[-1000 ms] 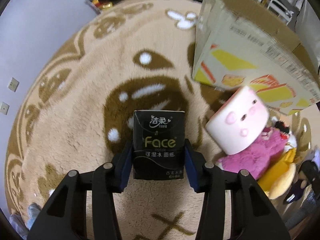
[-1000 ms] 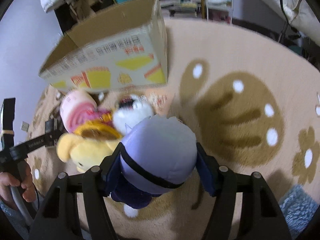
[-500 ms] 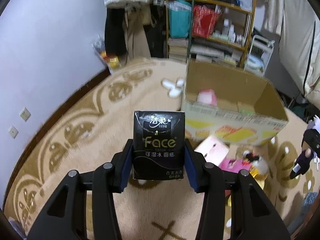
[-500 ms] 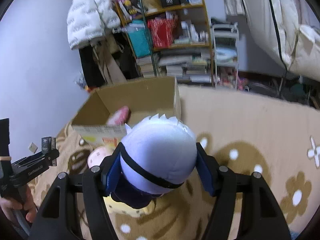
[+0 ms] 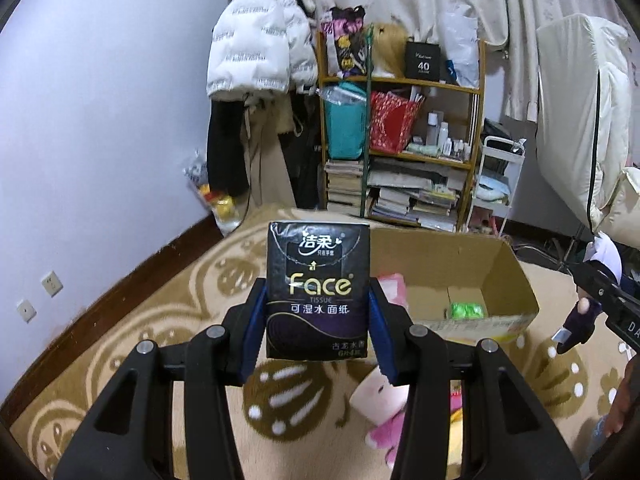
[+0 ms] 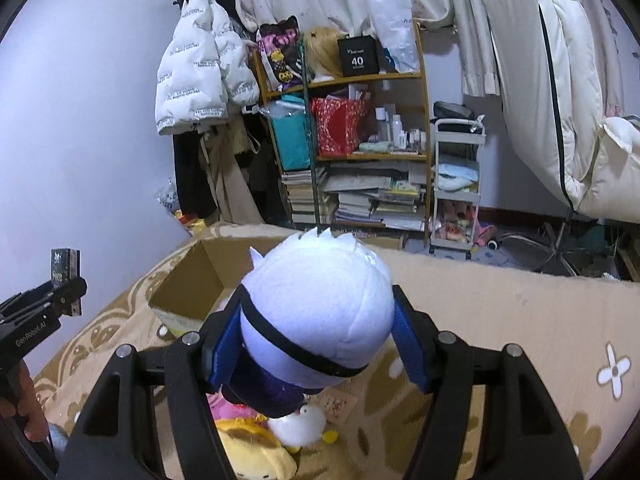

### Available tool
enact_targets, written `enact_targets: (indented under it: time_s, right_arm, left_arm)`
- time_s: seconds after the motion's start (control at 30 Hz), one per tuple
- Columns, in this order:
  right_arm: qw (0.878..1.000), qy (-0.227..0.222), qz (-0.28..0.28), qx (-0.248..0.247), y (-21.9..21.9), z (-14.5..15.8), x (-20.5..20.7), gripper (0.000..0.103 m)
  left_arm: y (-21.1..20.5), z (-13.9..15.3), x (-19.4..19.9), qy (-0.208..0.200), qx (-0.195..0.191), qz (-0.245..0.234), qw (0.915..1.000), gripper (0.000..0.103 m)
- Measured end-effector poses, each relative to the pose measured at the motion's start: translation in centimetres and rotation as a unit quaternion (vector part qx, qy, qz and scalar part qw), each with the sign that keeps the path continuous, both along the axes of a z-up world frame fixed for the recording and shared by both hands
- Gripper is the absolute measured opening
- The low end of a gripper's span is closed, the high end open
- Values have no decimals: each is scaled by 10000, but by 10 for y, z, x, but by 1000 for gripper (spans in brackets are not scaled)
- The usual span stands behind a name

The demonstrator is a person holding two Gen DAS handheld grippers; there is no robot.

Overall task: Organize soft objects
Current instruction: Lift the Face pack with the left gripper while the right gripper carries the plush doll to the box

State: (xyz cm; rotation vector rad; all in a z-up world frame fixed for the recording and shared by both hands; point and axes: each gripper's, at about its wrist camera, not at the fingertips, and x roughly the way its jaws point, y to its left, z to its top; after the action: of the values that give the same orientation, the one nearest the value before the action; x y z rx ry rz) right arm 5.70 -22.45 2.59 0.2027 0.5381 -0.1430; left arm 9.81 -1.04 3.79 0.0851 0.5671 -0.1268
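My left gripper [image 5: 318, 322] is shut on a black "Face" tissue pack [image 5: 318, 292], held upright above the rug in front of the open cardboard box [image 5: 508, 276]. My right gripper [image 6: 318, 338] is shut on a white-haired plush doll [image 6: 320, 312] with a dark body, held above the box [image 6: 188, 276]. The doll and right gripper show at the right edge of the left wrist view [image 5: 588, 304]. The left gripper and tissue pack show at the left of the right wrist view [image 6: 66, 276]. Inside the box lie a pink item [image 5: 394, 290] and a green packet [image 5: 466, 311].
A pink-and-white plush [image 5: 384, 404], a yellow plush [image 6: 256, 452] and a small white one [image 6: 298, 424] lie on the beige patterned rug [image 5: 160, 320] before the box. A cluttered shelf [image 5: 400, 152], hanging coats [image 5: 256, 48] and a white cart [image 6: 456, 188] stand behind.
Both grippers have lifted and tilted up with their loads. The view went from the rug and box side to the room and the box's open top.
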Motion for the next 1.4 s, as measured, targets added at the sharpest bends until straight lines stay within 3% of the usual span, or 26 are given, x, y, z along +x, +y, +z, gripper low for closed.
enact_targets:
  time_s: [0.6,0.9,1.4]
  right_arm:
    - [9990,-409,144,-74,-12,4,30,71]
    - [9987,-476,177,-61,-19,7,44,71]
    - [9985,-488,223,-89,-24,5,68,71]
  left_arm:
    - [-55,18,24,-481,665,-295,9962,45]
    - [-64,22,36,-382,548,-512,9964,45]
    - [-68,-1,62,-85,492,-598,9970,45]
